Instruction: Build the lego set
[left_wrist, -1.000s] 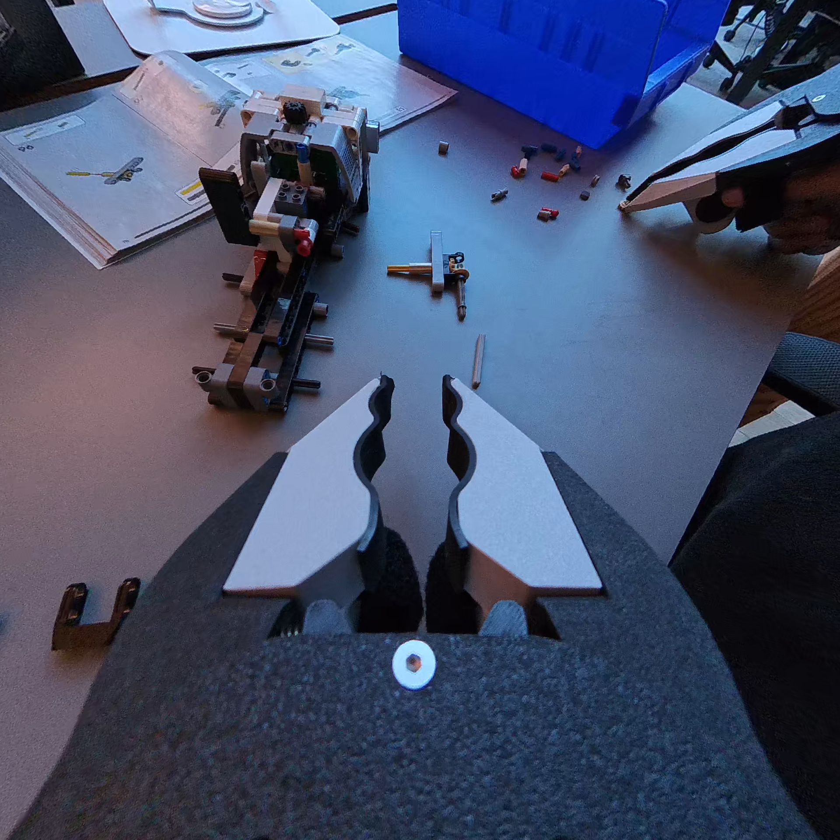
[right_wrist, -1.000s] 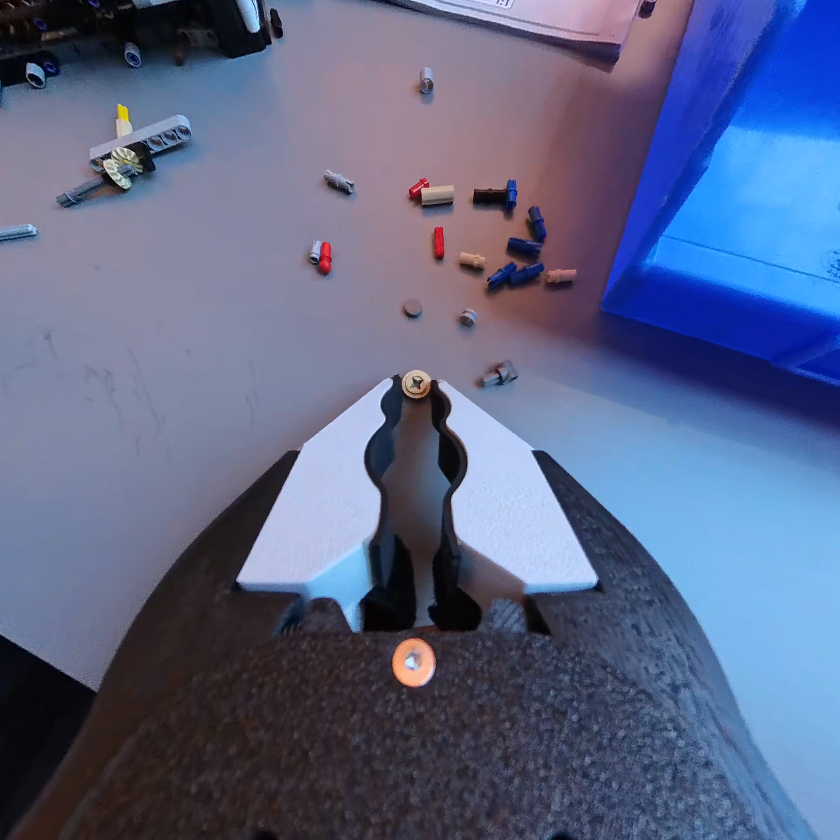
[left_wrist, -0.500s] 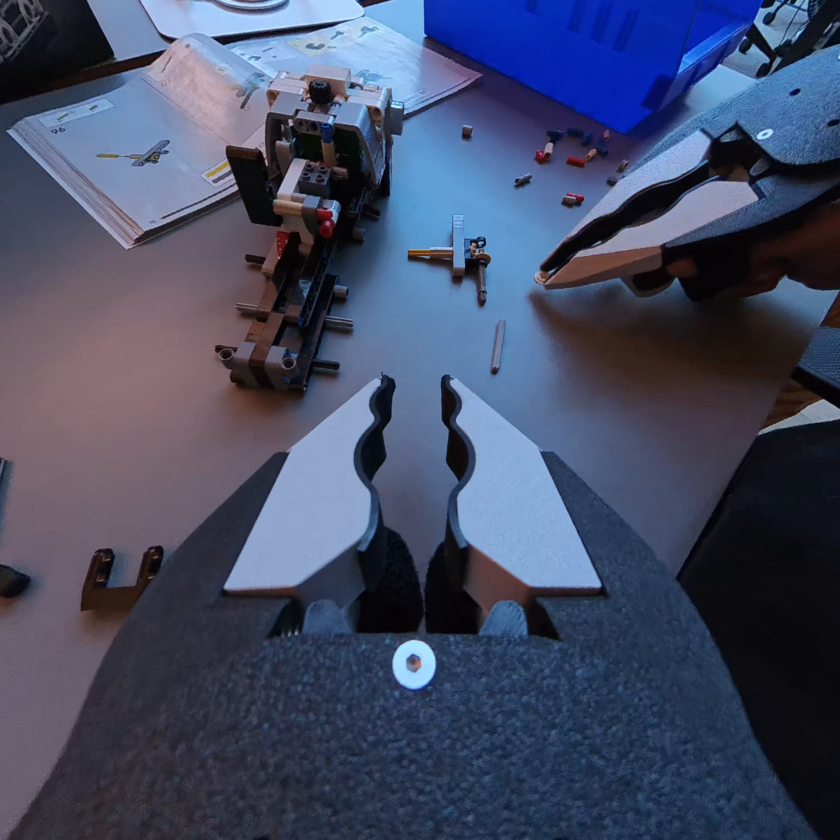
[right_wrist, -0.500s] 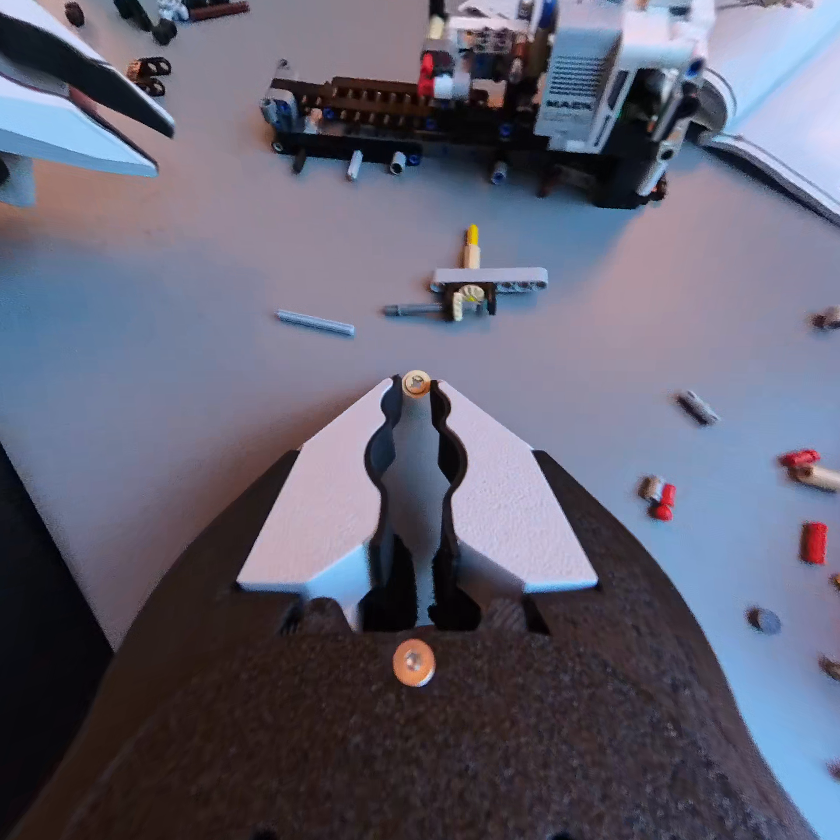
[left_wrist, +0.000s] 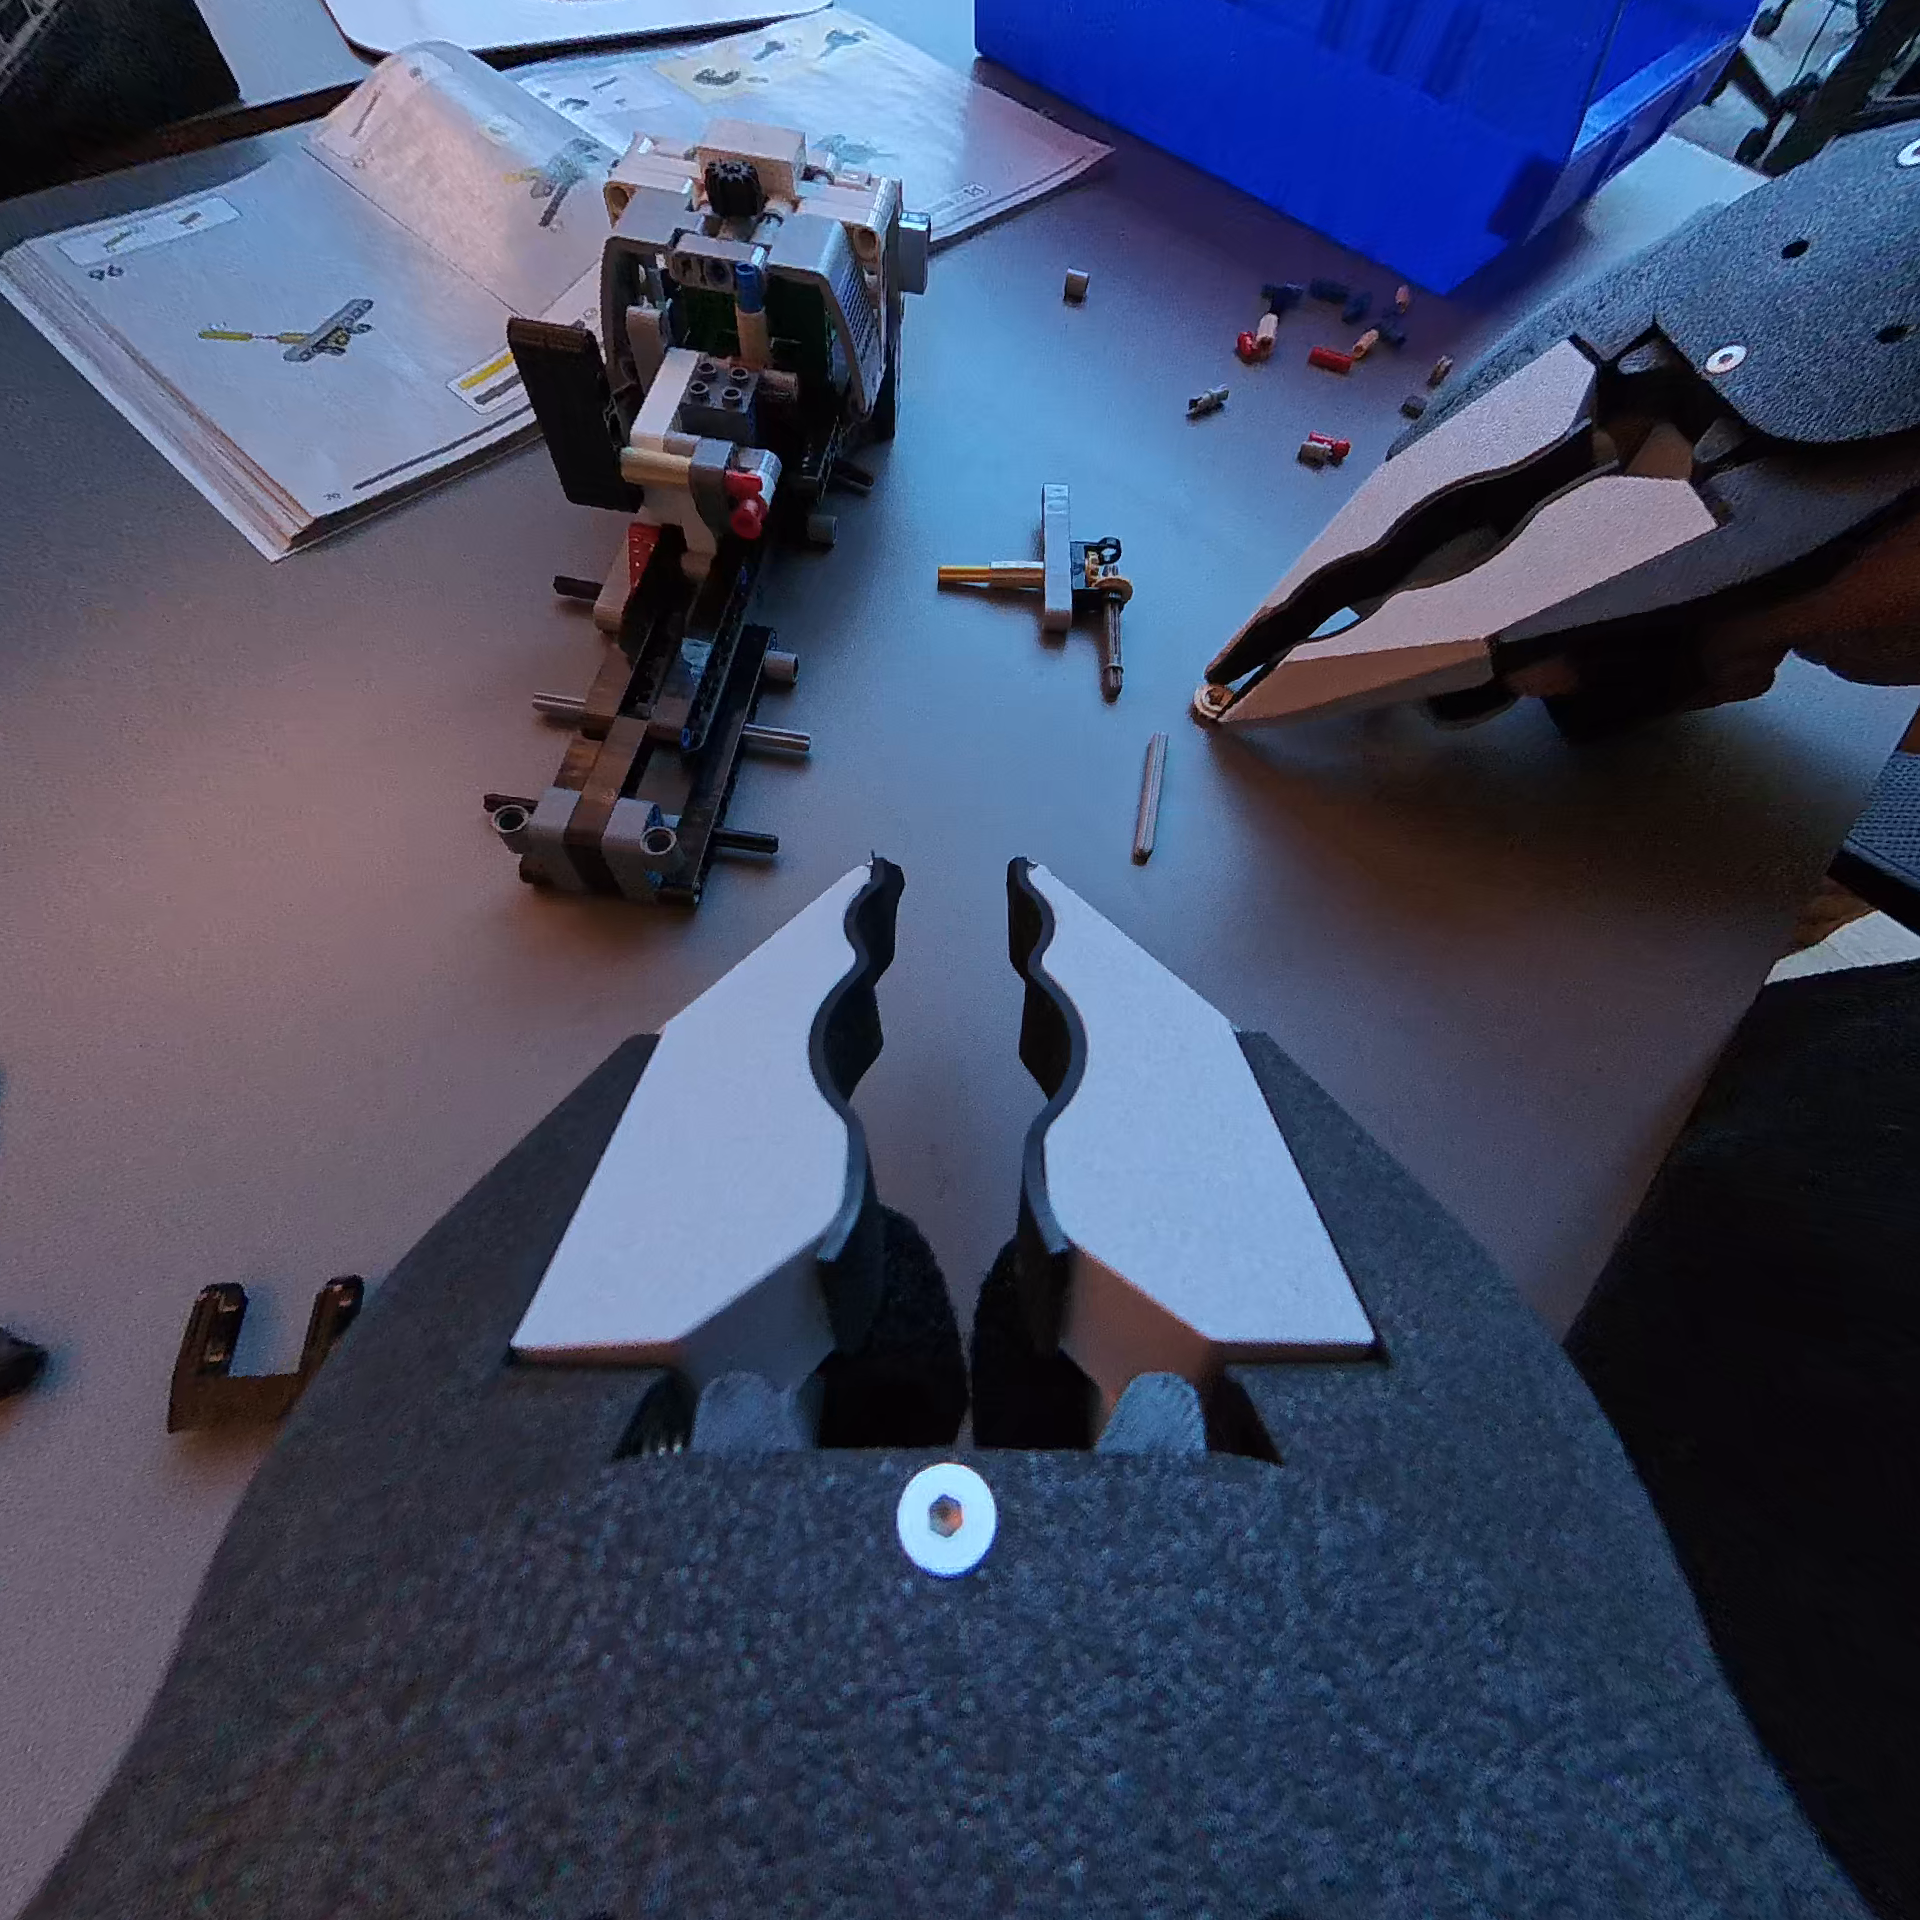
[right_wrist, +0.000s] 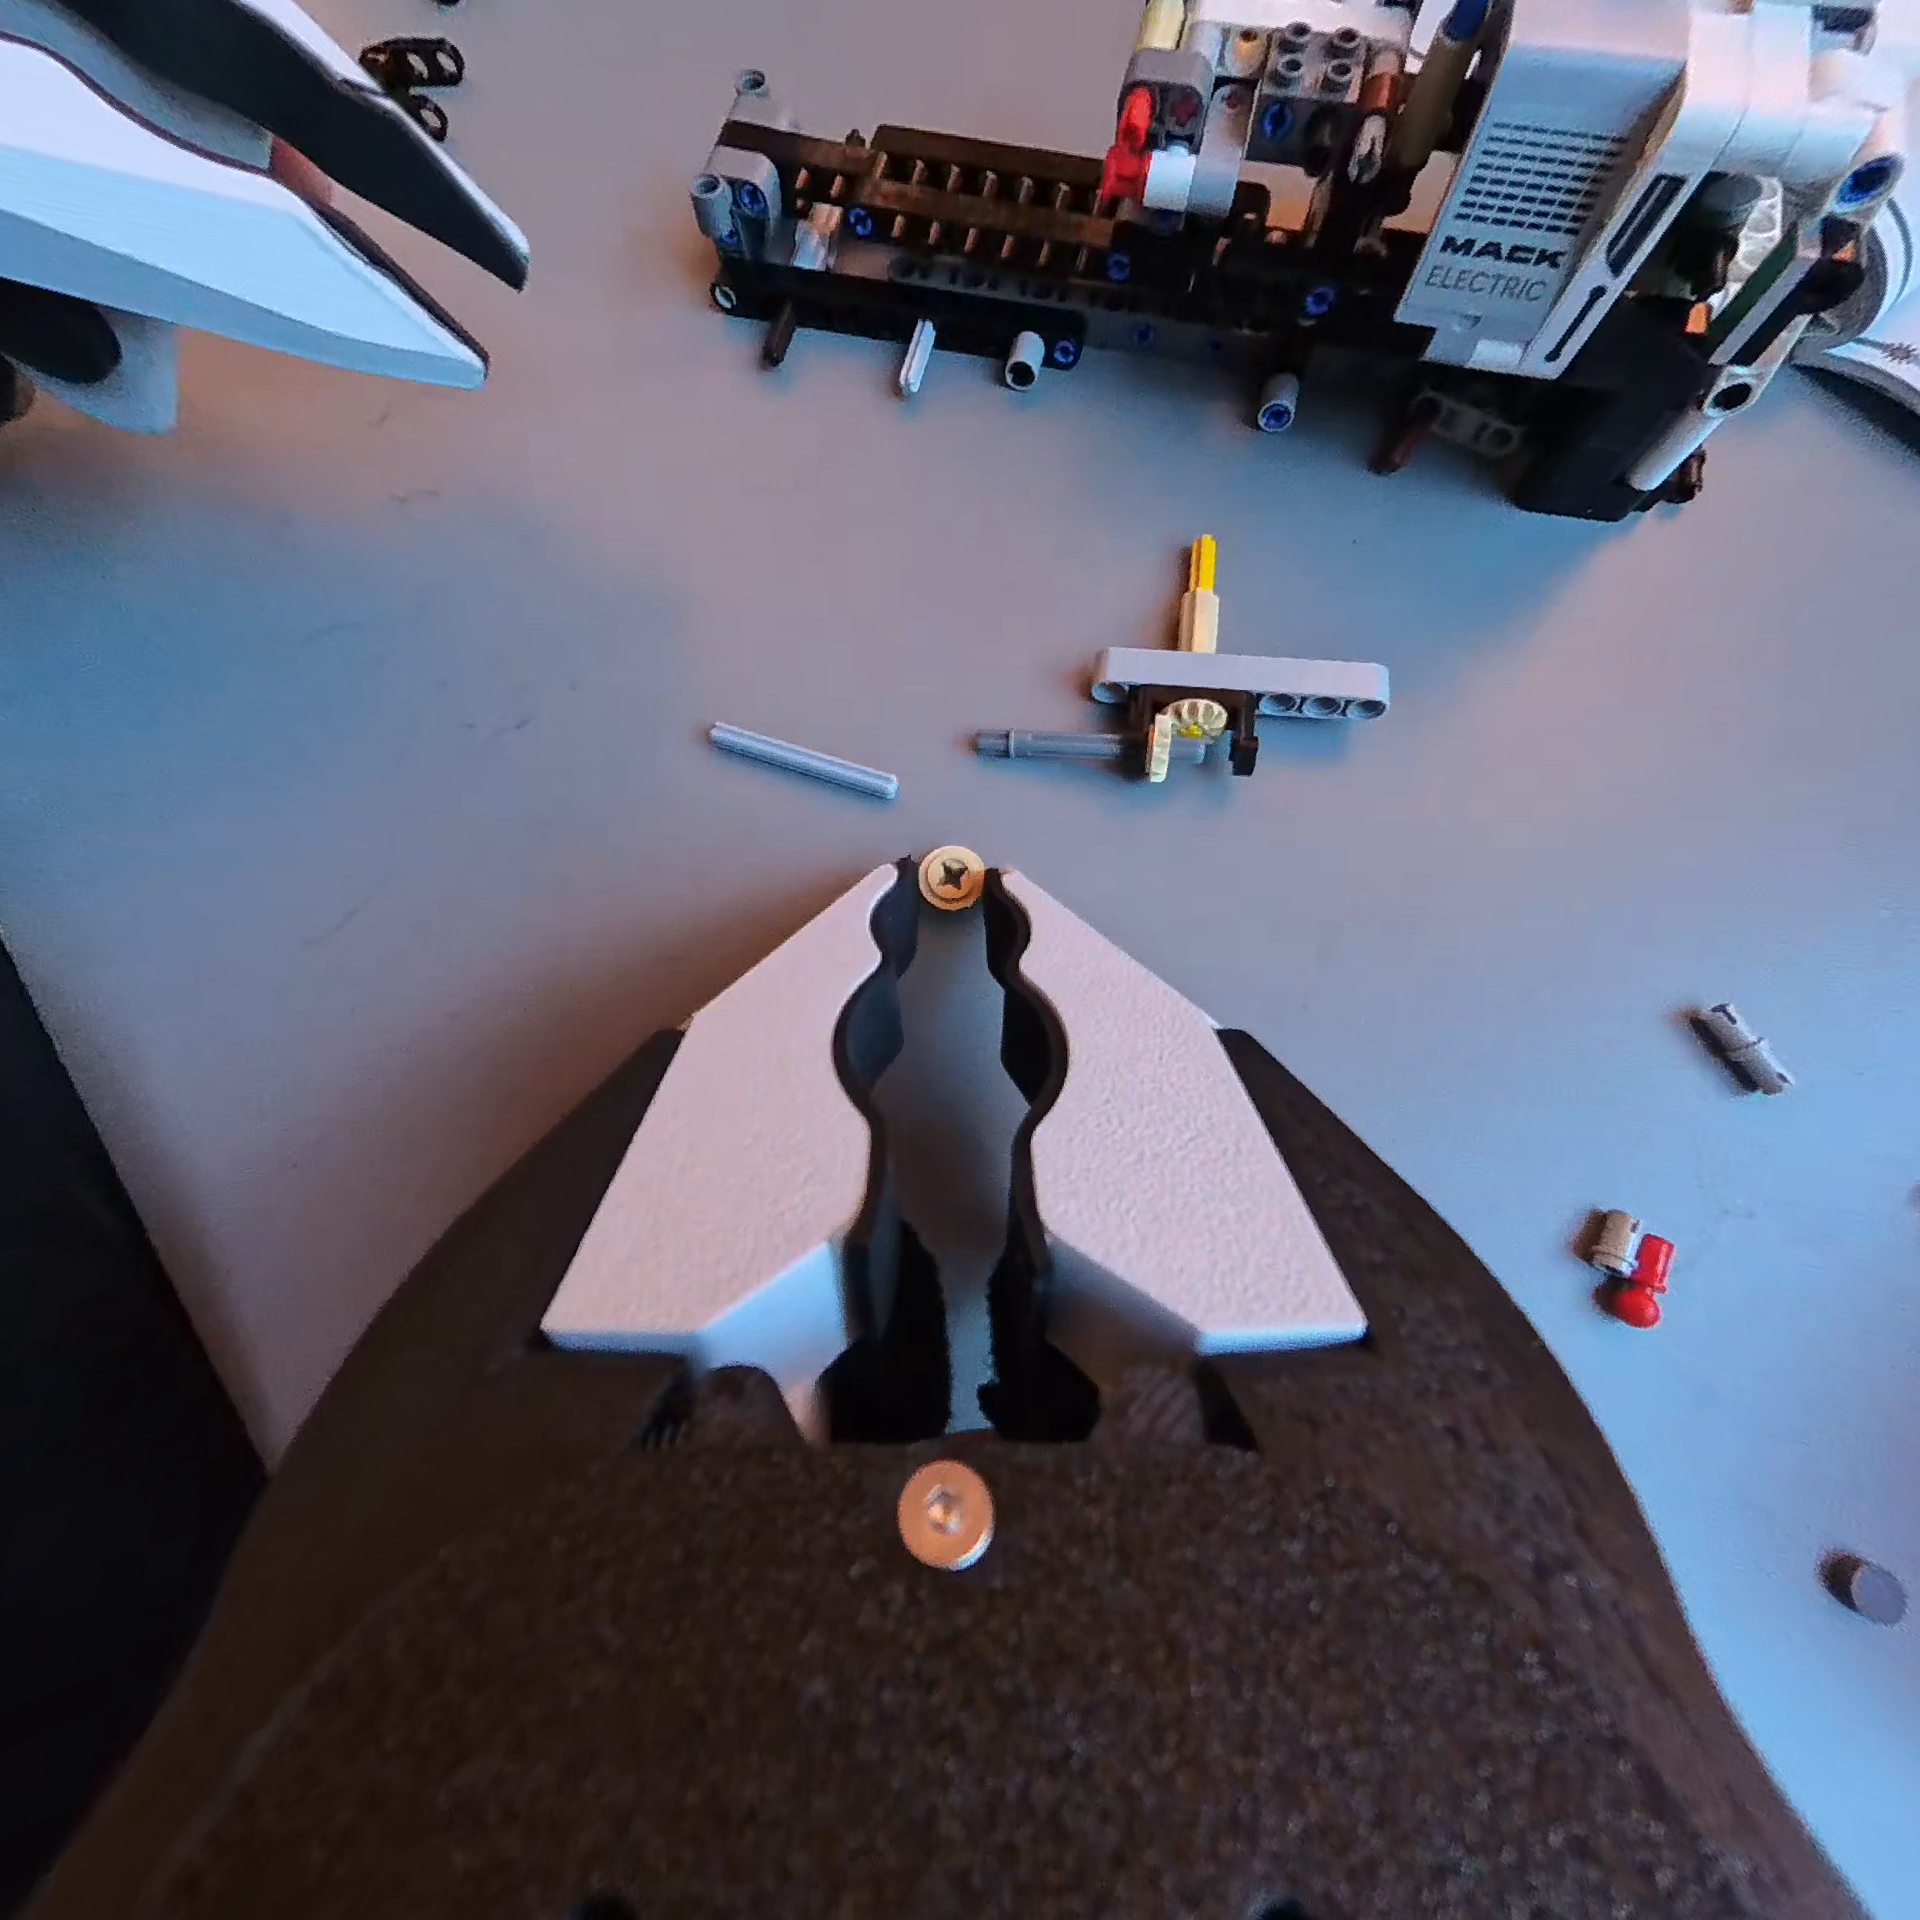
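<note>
The part-built lego truck (left_wrist: 707, 499) stands on the dark table and also shows in the right wrist view (right_wrist: 1247, 239). A small sub-assembly (left_wrist: 1070, 571) with a grey beam, yellow axle and tan gear lies to its right (right_wrist: 1216, 707). A loose grey axle (left_wrist: 1148, 795) lies nearby (right_wrist: 805, 762). My left gripper (left_wrist: 951, 868) is open and empty, low over the table just right of the chassis's near end. My right gripper (right_wrist: 951, 878) is shut on a small tan round piece (right_wrist: 951, 878), its tips close to the loose axle (left_wrist: 1216, 701).
An open instruction booklet (left_wrist: 260, 343) lies at the back left and a blue bin (left_wrist: 1351, 104) at the back right. Several small pins (left_wrist: 1330, 332) are scattered near the bin. A black U-shaped bracket (left_wrist: 249, 1351) lies near left. A red pin (right_wrist: 1631, 1273) lies right of my right gripper. One gripper's finger ends stand about 12 centimetres off the other's.
My right gripper has moved from the scattered pins by the bin over to the loose axle and sub-assembly, still holding the tan piece. My left gripper stayed open and shifted slightly.
</note>
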